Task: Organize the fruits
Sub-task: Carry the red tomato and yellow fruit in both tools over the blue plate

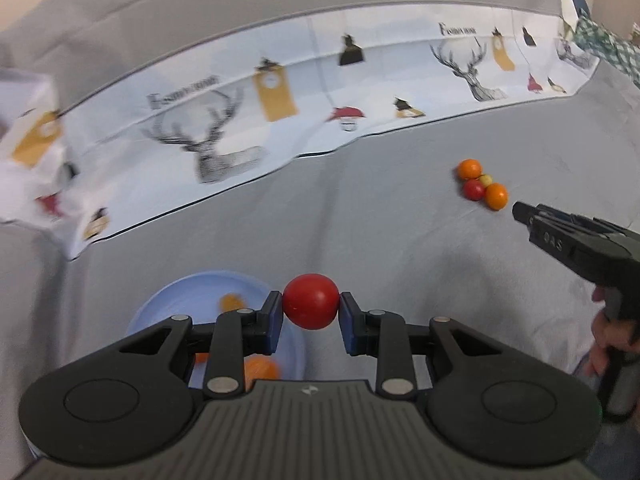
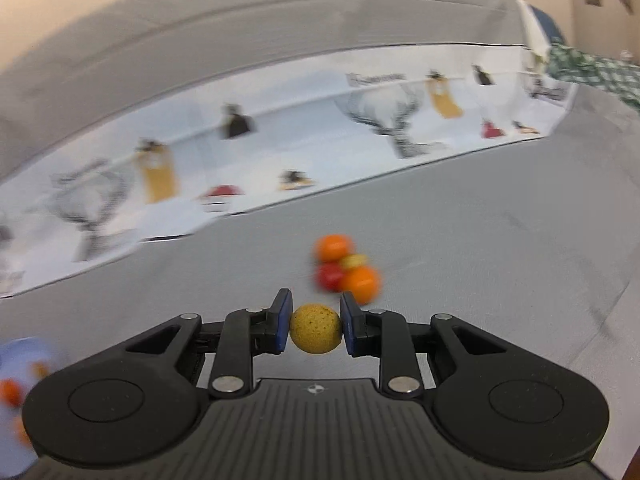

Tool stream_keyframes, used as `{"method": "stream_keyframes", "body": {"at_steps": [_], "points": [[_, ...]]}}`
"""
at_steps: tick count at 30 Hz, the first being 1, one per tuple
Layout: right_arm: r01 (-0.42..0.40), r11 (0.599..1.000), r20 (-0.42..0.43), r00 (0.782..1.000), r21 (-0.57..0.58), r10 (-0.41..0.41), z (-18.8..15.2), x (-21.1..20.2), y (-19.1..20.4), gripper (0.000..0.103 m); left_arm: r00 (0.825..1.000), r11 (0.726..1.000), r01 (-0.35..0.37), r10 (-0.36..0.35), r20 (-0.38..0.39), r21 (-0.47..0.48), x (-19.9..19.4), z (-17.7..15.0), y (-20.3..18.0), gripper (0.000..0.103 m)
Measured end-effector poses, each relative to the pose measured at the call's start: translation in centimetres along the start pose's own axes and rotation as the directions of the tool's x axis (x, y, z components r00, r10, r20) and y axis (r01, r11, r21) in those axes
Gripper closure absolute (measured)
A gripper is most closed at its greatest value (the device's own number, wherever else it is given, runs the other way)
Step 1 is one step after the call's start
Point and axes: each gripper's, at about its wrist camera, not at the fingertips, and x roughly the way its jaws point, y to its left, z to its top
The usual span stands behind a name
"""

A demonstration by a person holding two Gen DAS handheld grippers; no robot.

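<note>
Left claw (image 1: 311, 307) clenched on a red round fruit (image 1: 311, 301), 1 blue pad (image 1: 276, 320) on each side of it, held above the grey cloth-covered tabletop (image 1: 400, 240). Directly below and to the left of the held fruit: light blue plate (image 1: 180, 300), near rim hidden by the claw linkage; orange fruits in plate (image 1: 262, 369), at least 2 visible, blurred, count uncertain. Right claw (image 2: 316, 327) clenched on a yellow dimpled ball-shaped fruit (image 2: 316, 329), pads touching it on both sides. From the left wrist view the right claw (image 1: 520, 212) enters from the right edge, tip just beside the loose cluster; a hand (image 1: 608, 340) grips its handle. Loose cluster on the tabletop, 4 pieces touching one another: orange fruit at the back (image 1: 469, 169), small red fruit (image 1: 474, 189), small yellowish fruit (image 1: 486, 180) between them, second orange fruit (image 1: 496, 196) nearest the right claw. Same cluster in the right wrist view lies just beyond the claw tips, slightly right of centre, motion-blurred (image 2: 346, 274). Plate appears at the far left edge of the right wrist view, blurred (image 2: 24, 356), well apart from the cluster. Behind the work area: white printed cloth with deer heads and tags (image 1: 224, 120) draped along the far edge of the tabletop; green checked fabric (image 2: 592, 68) at the far right. Nothing lies between the cluster and the plate on the grey cloth.
</note>
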Motion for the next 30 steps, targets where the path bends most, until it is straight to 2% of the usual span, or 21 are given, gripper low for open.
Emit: {"method": "stream_keyframes", "body": {"at_steps": [6, 13, 22, 30], "points": [[-0.152, 0.981, 0.006, 0.988, -0.117, 0.154, -0.9, -7.0, 6.6, 0.076, 0.999, 0.997, -0.037, 0.038, 0.019, -0.063, -5.3, -3.6, 4.0, 0.069], [-0.29, 0.936, -0.003, 0.955, -0.202, 0.295, -1.1, -13.4, 12.2, 0.076, 0.999, 0.985, -0.04, 0.046, 0.029, -0.17, -9.9, -7.6, 7.1, 0.069], [-0.288, 0.901, -0.01, 0.954, -0.325, 0.301, -2.5, -17.5, 16.4, 0.076, 0.999, 0.974, -0.009, 0.02, 0.05, -0.226, -12.3, -12.2, 8.9, 0.069], [-0.281, 0.879, -0.019, 0.955, -0.386, 0.297, -3.2, -18.7, 18.5, 0.076, 0.997, 0.966, -0.014, 0.033, 0.071, -0.26, -12.6, -13.1, 10.4, 0.069]]}}
